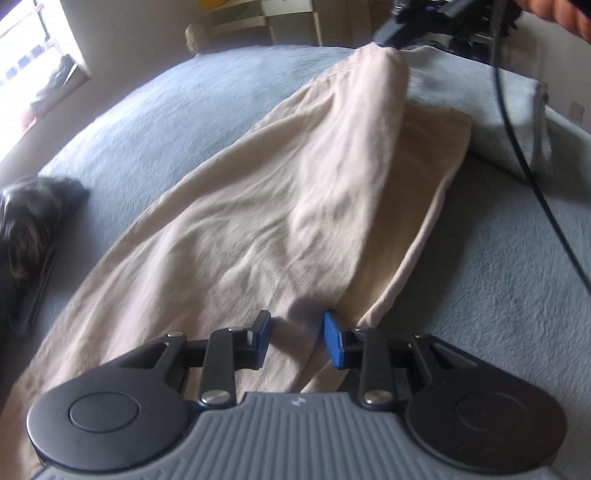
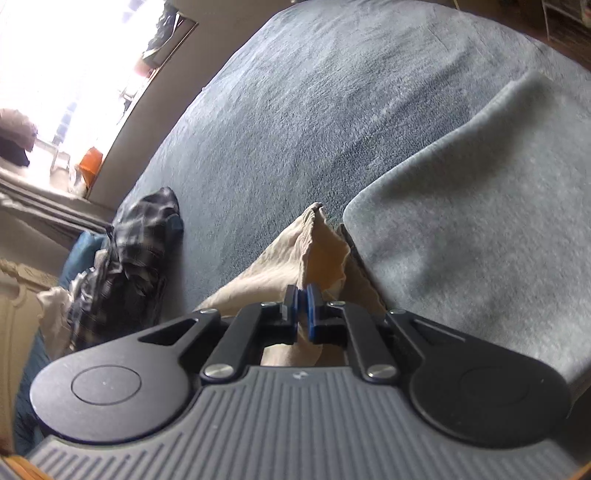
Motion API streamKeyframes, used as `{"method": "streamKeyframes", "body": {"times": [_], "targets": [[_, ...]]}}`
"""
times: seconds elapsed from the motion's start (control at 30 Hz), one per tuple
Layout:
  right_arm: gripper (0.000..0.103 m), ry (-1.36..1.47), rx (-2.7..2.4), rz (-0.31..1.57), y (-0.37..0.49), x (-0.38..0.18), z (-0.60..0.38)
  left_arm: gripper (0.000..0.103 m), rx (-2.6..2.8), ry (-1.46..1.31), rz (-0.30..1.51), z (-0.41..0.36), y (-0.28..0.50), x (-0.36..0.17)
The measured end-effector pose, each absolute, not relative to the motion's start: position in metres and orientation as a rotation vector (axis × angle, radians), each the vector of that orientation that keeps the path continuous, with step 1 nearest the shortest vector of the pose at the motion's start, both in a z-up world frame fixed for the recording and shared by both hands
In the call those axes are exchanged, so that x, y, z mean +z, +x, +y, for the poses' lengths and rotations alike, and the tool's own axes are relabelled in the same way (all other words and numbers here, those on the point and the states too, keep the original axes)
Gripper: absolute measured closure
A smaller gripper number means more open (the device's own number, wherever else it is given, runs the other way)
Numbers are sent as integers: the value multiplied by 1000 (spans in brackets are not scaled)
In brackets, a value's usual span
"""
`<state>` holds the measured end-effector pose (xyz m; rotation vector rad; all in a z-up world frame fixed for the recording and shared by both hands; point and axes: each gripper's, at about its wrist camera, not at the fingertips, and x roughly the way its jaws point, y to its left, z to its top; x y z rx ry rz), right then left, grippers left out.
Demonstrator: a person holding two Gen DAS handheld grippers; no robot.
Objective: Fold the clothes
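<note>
A beige garment [image 1: 280, 206] lies stretched across the blue-grey bed cover [image 1: 184, 122]. My left gripper [image 1: 297, 332] is open, its blue pads on either side of a fold at the garment's near end, not closed on it. My right gripper [image 2: 300, 306] is shut on the beige garment [image 2: 295, 251], pinching its far corner and holding it lifted. In the left wrist view the right gripper [image 1: 391, 35] shows at the top, holding that raised corner. A folded light grey garment [image 1: 480, 110] lies beside the beige one; it also shows in the right wrist view [image 2: 480, 221].
A dark plaid pile of clothes [image 1: 29, 229] lies at the bed's left side, also in the right wrist view [image 2: 129, 251]. A black cable [image 1: 517, 147] hangs from the right gripper over the grey garment. A bright window [image 2: 74, 74] and shelves [image 1: 258, 18] stand beyond the bed.
</note>
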<state>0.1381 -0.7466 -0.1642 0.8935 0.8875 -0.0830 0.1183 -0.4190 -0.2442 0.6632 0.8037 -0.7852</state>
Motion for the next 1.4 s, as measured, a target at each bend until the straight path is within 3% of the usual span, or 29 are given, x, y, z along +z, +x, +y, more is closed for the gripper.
{"method": "streamKeyframes", "body": {"times": [0.43, 0.6, 0.8, 1.07, 1.4], "targets": [[99, 928, -104, 966, 138, -188, -744, 68, -770, 670, 789, -414, 112, -251], [96, 889, -117, 1021, 142, -201, -739, 89, -750, 633, 819, -417, 119, -248], [99, 730, -125, 1047, 144, -203, -730, 100, -722, 463, 904, -406, 136, -239], [101, 758, -138, 990, 127, -178, -745, 101, -775, 388, 890, -391, 131, -212], [101, 736, -156, 1016, 108, -180, -750, 101, -815, 381, 920, -392, 123, -216]]}}
